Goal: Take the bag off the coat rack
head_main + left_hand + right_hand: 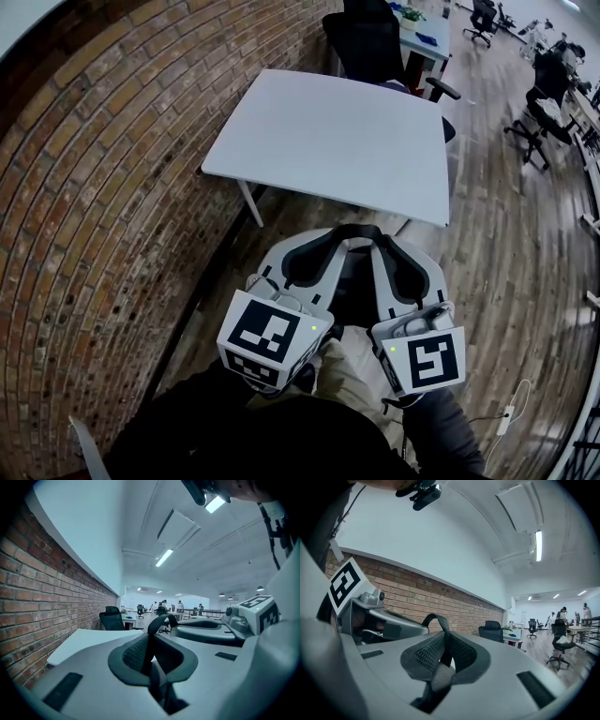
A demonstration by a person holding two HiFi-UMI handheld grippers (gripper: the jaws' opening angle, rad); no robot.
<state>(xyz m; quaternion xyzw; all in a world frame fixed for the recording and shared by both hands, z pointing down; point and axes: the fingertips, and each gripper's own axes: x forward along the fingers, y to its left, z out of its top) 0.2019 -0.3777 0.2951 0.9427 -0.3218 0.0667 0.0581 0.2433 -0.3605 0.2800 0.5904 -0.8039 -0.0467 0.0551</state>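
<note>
Pinching a black strap [354, 229], the left gripper [152, 657] and right gripper [444, 657] seemingly carry the bag, no rack in sight.

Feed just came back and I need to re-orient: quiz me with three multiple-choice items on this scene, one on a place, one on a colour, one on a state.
1. In the head view, on which side of the white table is the brick wall?
A) left
B) right
C) it is not in view

2. What colour is the strap looped above the right gripper?
A) red
B) black
C) yellow

3. How do the right gripper's jaws stand?
A) wide apart, empty
B) closed on the strap
C) closed on a chair leg

Answers:
1 A: bricks fill the view's left side beside the table.
2 B: the loop shows black against the bricks.
3 B: both pads press the strap in the right gripper view.
</note>
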